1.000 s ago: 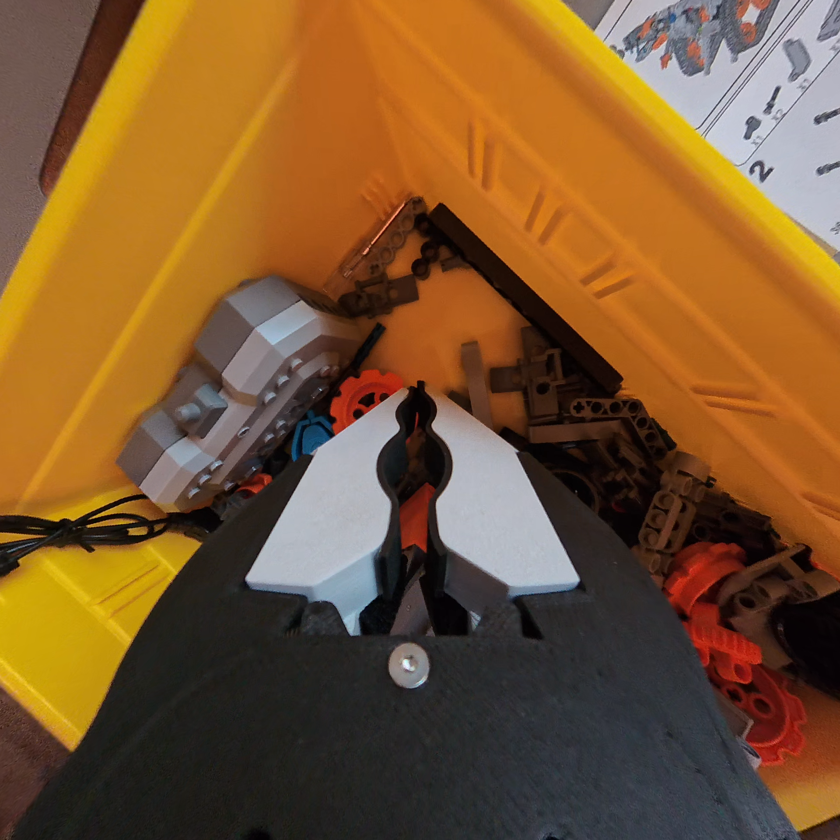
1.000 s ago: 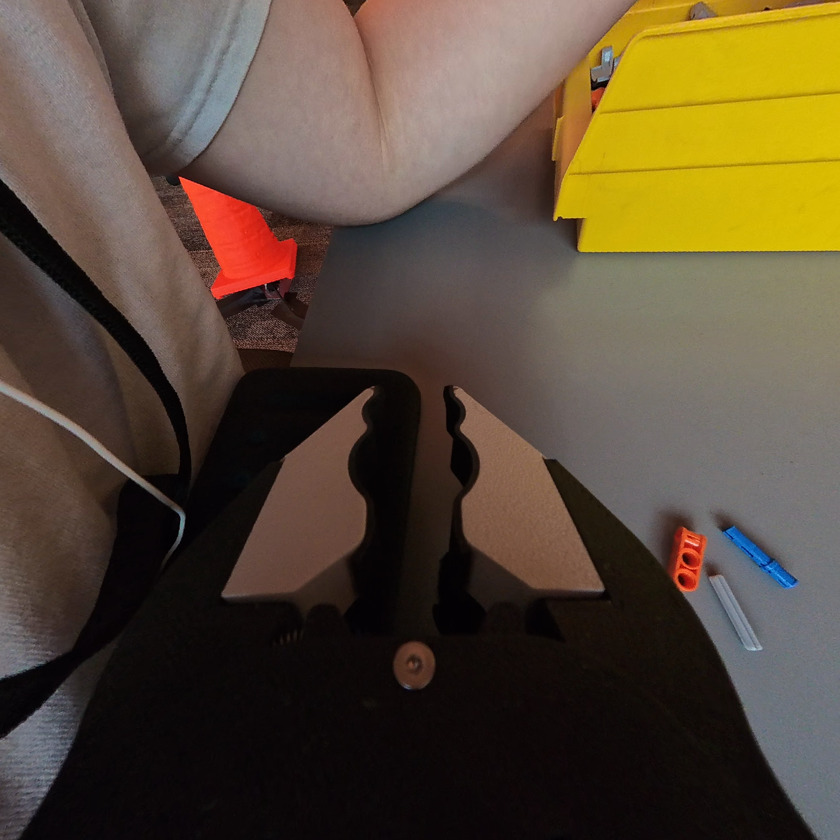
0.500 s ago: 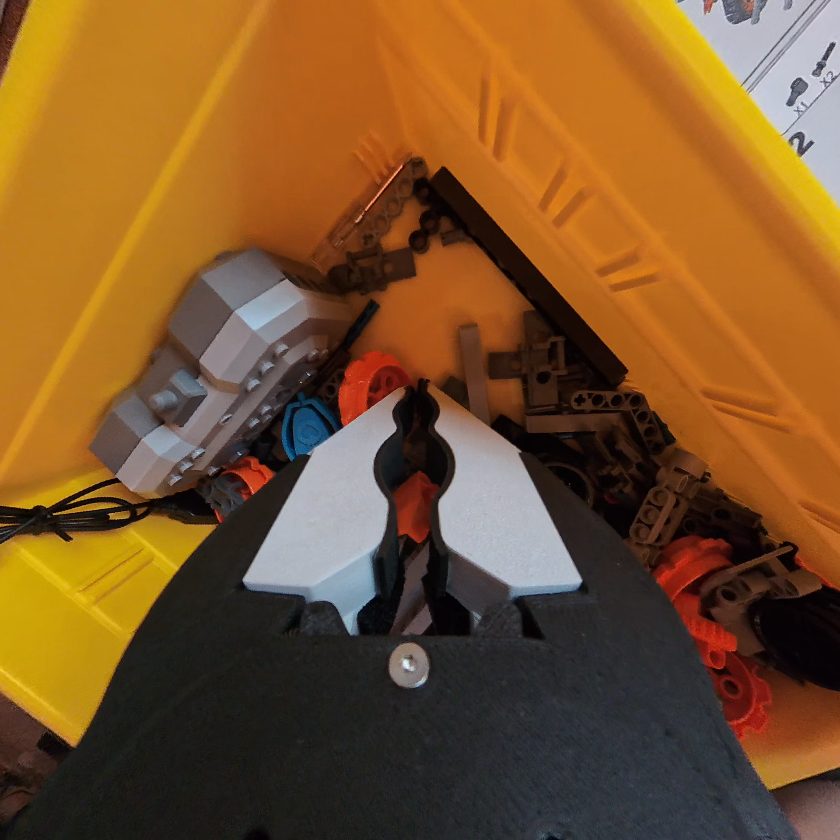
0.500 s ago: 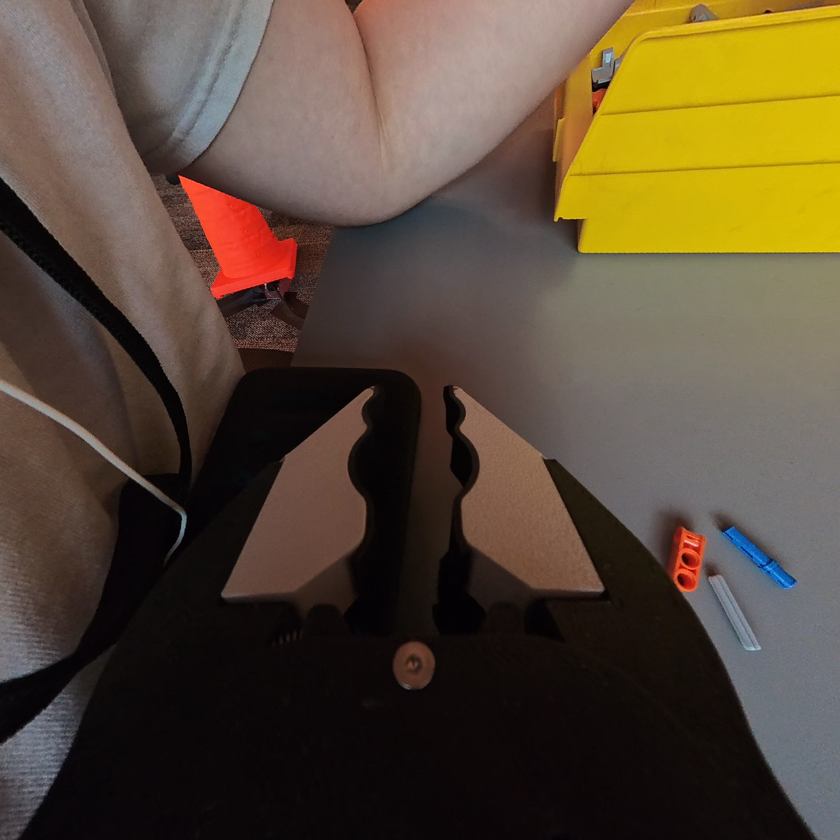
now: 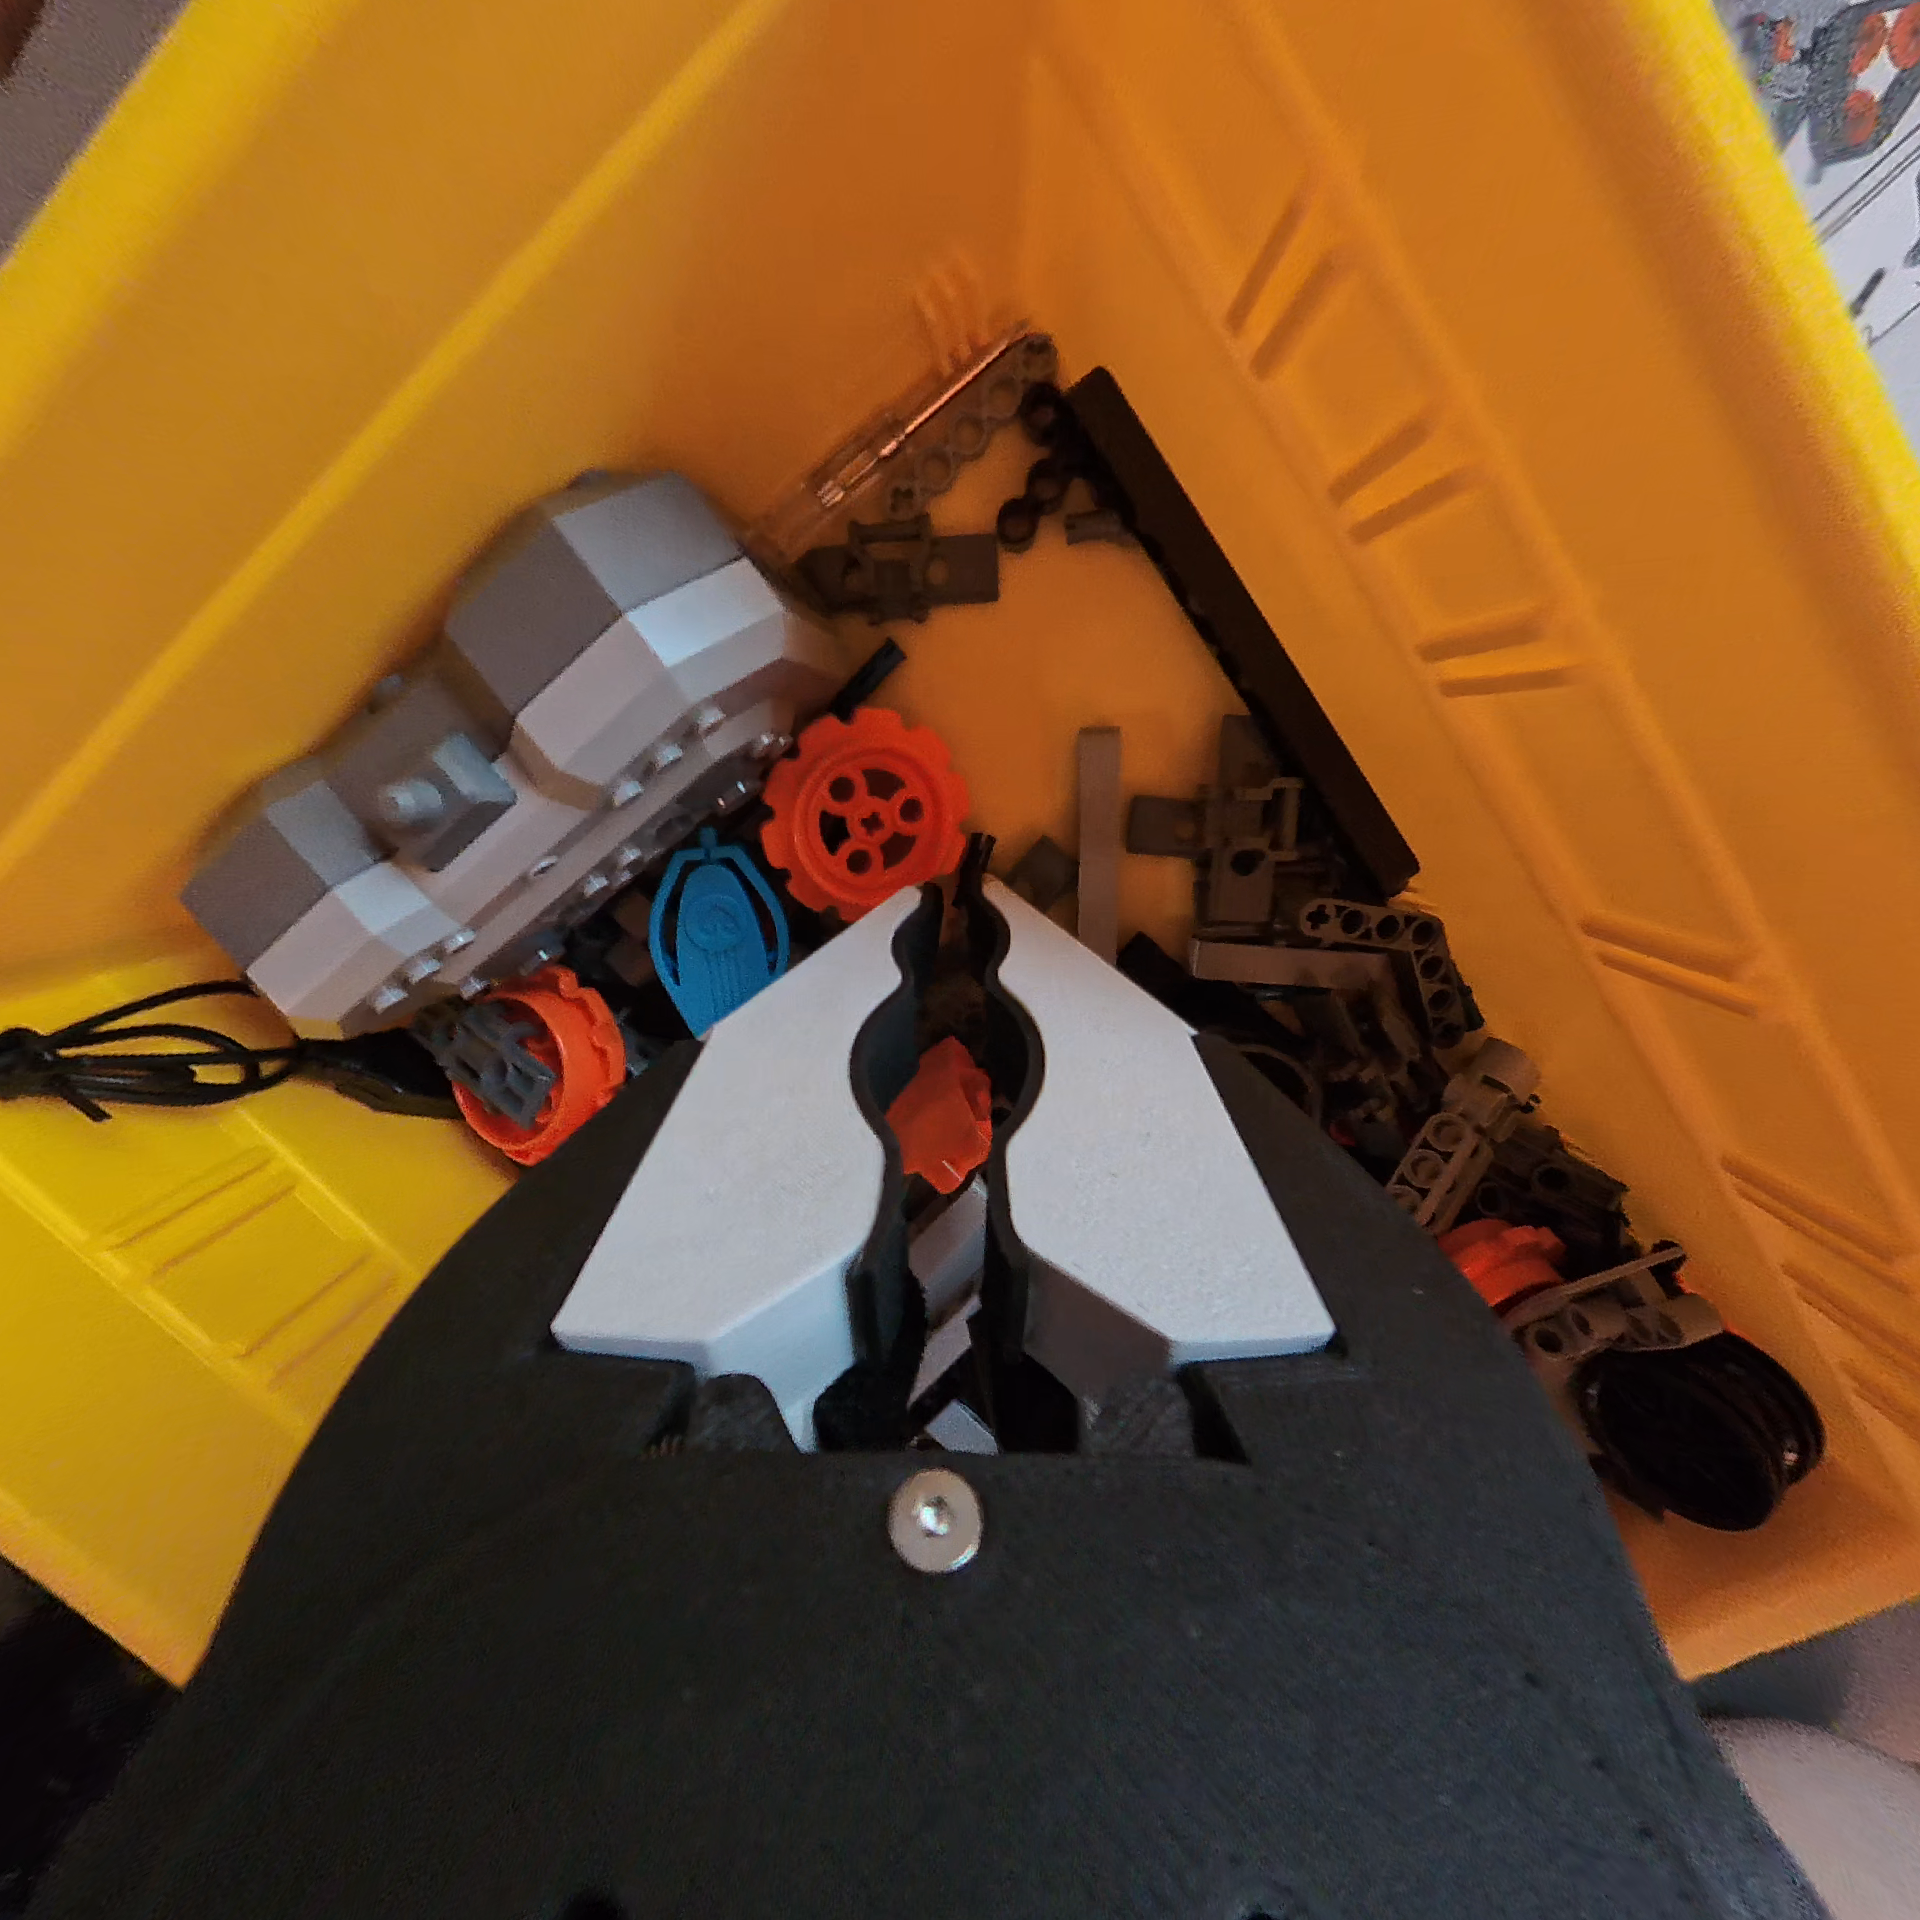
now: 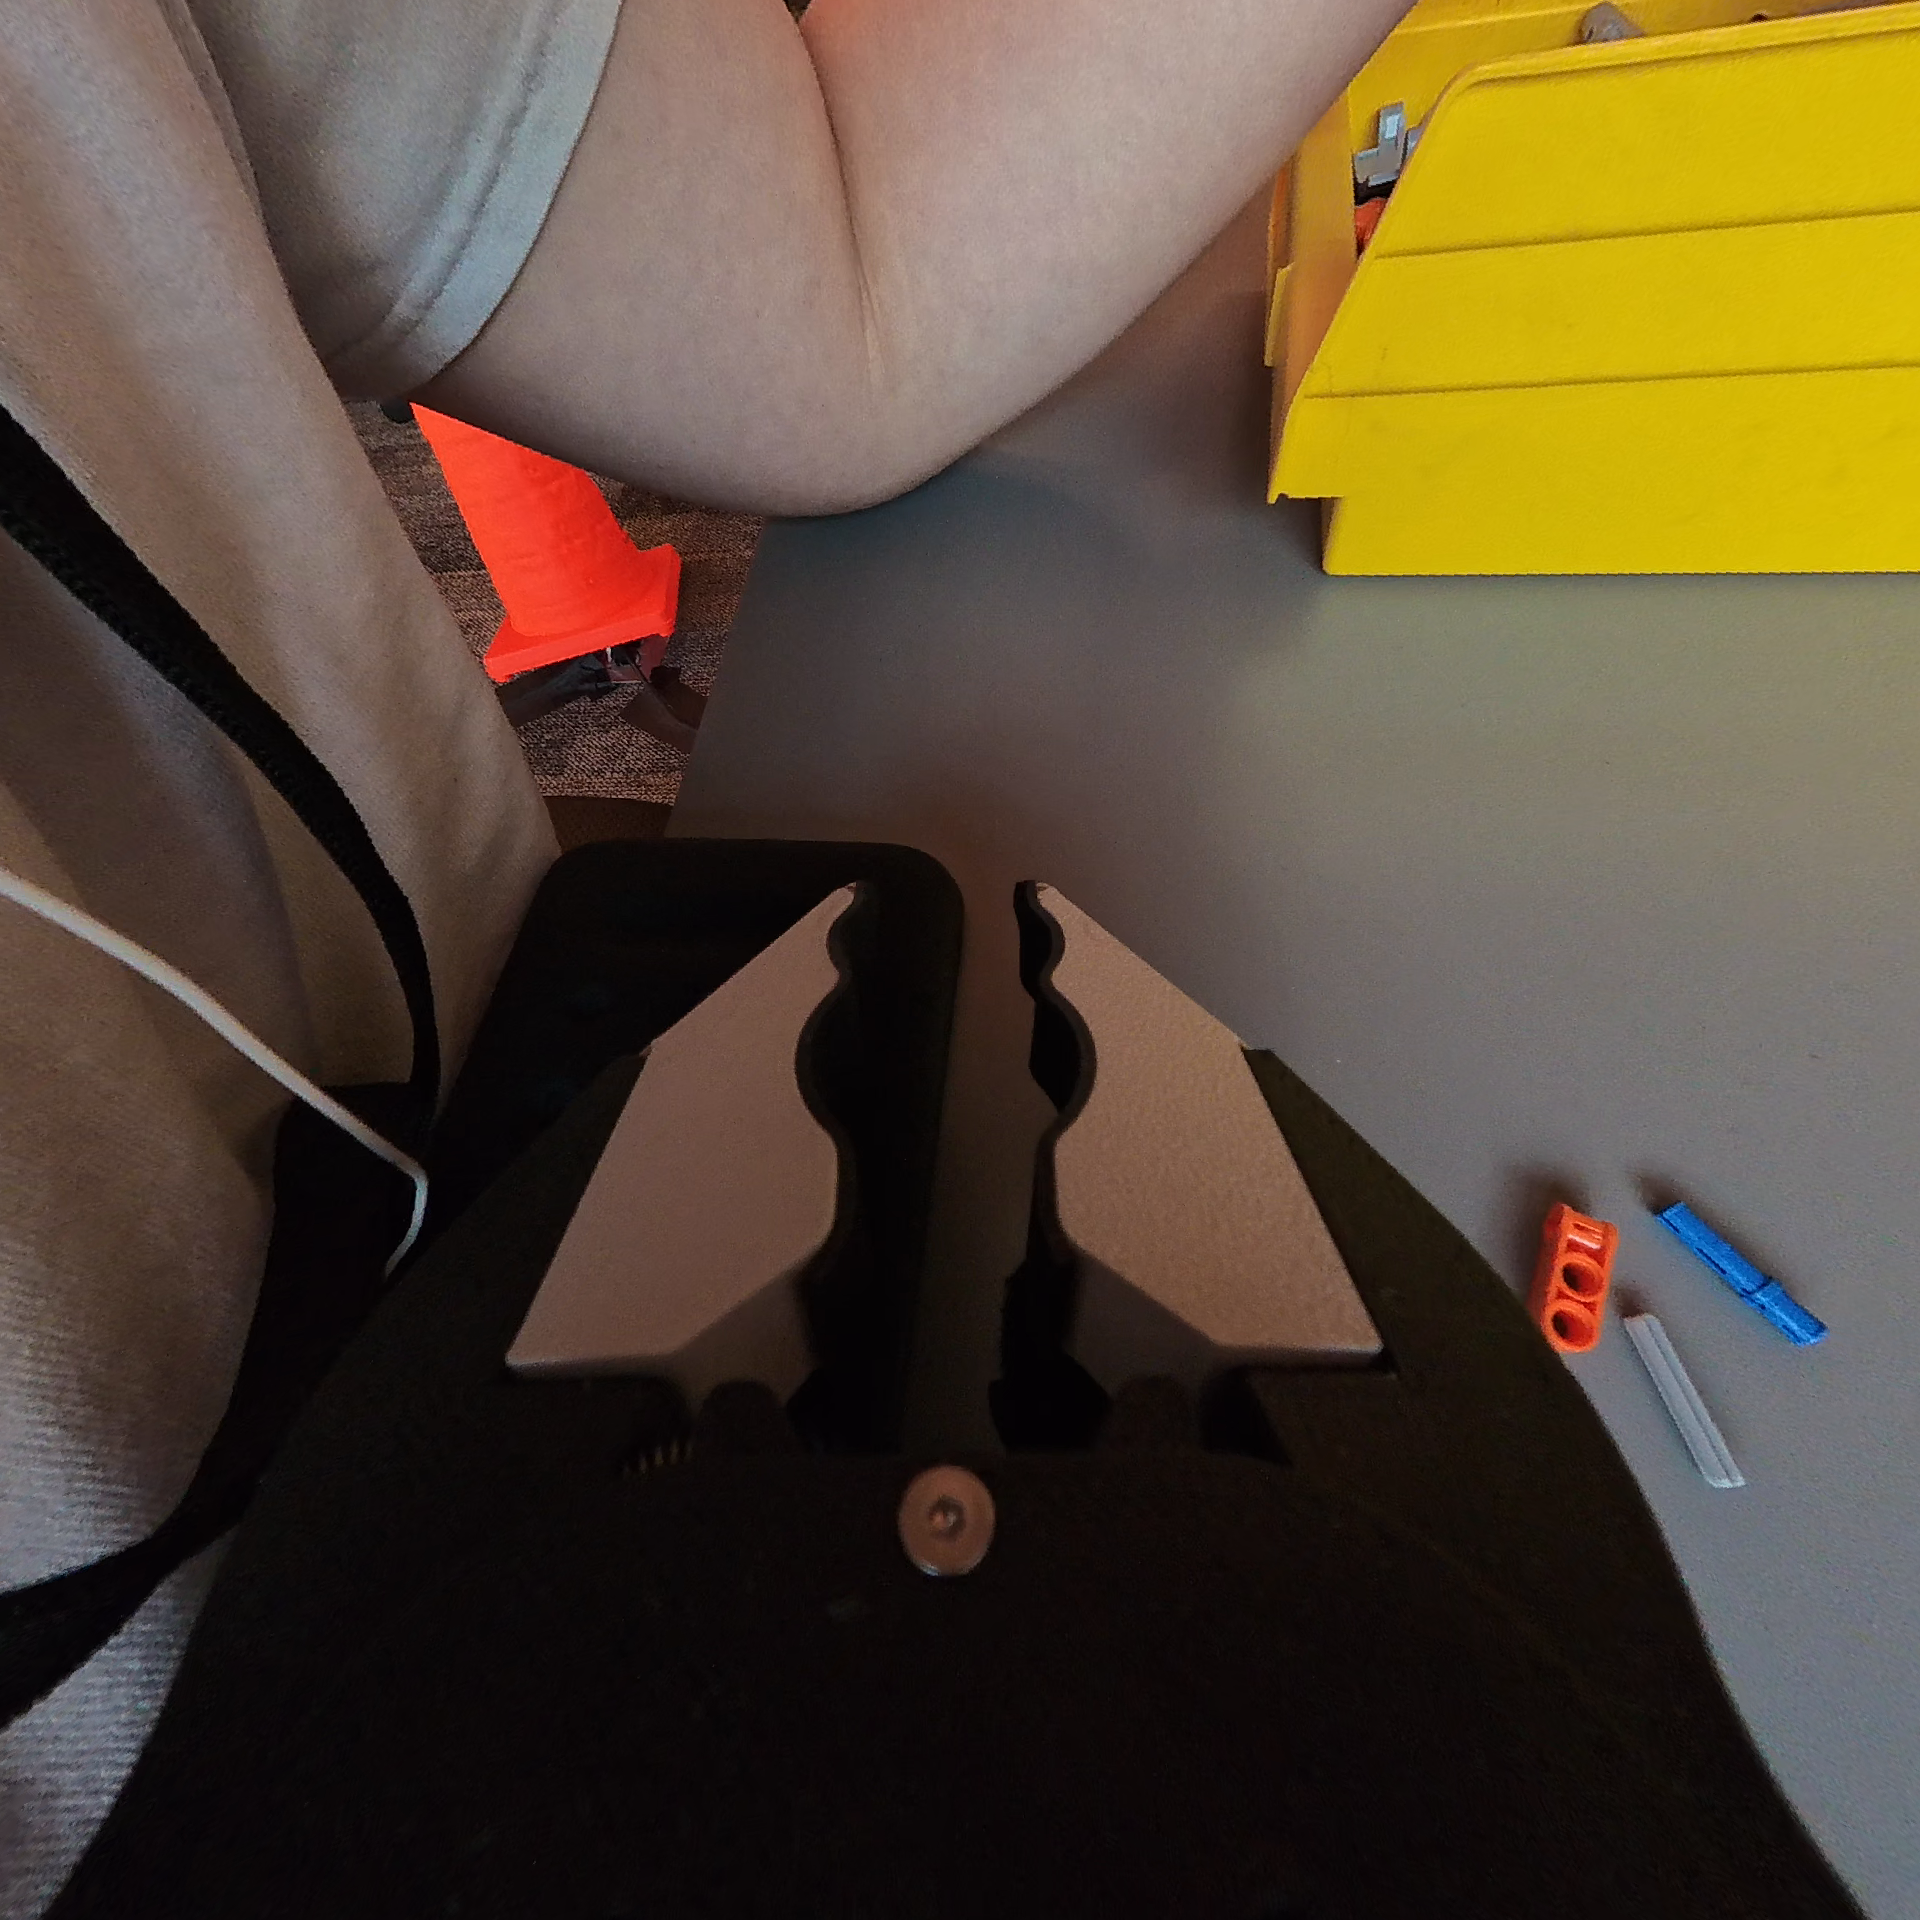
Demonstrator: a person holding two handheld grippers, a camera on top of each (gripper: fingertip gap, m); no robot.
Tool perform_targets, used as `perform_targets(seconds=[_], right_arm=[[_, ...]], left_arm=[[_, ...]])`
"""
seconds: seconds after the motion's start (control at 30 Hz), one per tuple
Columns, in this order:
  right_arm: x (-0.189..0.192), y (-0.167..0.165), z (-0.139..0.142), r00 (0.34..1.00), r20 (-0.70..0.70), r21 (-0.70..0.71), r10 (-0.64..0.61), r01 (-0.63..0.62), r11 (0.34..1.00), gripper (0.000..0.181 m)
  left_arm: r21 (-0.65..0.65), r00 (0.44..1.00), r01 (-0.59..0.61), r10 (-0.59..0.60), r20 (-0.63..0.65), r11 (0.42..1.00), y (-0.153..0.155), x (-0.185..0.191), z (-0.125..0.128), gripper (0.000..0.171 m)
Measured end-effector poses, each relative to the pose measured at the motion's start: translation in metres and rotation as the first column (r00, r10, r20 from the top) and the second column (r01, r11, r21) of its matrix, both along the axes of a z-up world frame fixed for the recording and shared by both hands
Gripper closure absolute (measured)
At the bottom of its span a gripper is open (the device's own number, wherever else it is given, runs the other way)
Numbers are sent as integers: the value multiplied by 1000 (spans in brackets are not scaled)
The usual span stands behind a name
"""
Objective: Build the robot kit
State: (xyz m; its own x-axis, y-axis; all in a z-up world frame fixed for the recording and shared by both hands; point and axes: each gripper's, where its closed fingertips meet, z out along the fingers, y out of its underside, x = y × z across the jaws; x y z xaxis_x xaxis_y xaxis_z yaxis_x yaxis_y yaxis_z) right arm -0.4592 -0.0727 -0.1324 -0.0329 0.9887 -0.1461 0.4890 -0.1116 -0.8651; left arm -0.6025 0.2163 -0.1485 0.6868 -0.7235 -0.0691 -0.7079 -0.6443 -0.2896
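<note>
Left tongs (image 5: 951,904): inside the yellow bin (image 5: 520,312), tips nearly together; whether they pinch the thin black piece (image 5: 971,868) is unclear.
Behind them: orange block (image 5: 940,1117), partly hidden.
Right tongs (image 6: 948,894): parted, empty, over the grey surface (image 6: 1351,831).

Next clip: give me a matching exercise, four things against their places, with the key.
Things:
1. orange gear wheel
2. blue pin
3. grey motor block
4. orange cone

Places:
A. on the floor beyond the table edge
B. in the yellow bin, just past the left gripper fingers
C. on the grey table, right of the right gripper
D. against the bin's left wall

Pairs: 1-B, 2-C, 3-D, 4-A
</note>
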Motion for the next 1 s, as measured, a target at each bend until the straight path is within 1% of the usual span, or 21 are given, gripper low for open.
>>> perform_targets(seconds=[0.13,0.23,0.43,0.53,0.7,0.77,1.0], right_arm=[[0,0,0,1000,0,-2,0,0,1000,154],[0,0,0,1000,0,-1,0,0,1000,154],[0,0,0,1000,0,-2,0,0,1000,154],[0,0,0,1000,1,1,1,-1,1000,154],[0,0,0,1000,1,-1,1,-1,1000,154],[0,0,0,1000,1,-1,2,-2,1000,154],[-1,-1,-1,1000,3,-1,3,-3,1000,154]], left_arm=[[-87,997,-66,69,37,994,-7,-2,-2,169],[-104,990,-117,124,65,988,-4,-3,0,165],[-118,995,-85,91,43,989,-4,-3,-9,165],[-107,994,-77,86,74,991,-1,3,-7,165],[-100,993,-67,77,91,993,1,6,-8,162],[-94,993,-70,79,93,993,3,5,-9,159],[-89,991,-85,93,91,992,5,6,-8,155]])
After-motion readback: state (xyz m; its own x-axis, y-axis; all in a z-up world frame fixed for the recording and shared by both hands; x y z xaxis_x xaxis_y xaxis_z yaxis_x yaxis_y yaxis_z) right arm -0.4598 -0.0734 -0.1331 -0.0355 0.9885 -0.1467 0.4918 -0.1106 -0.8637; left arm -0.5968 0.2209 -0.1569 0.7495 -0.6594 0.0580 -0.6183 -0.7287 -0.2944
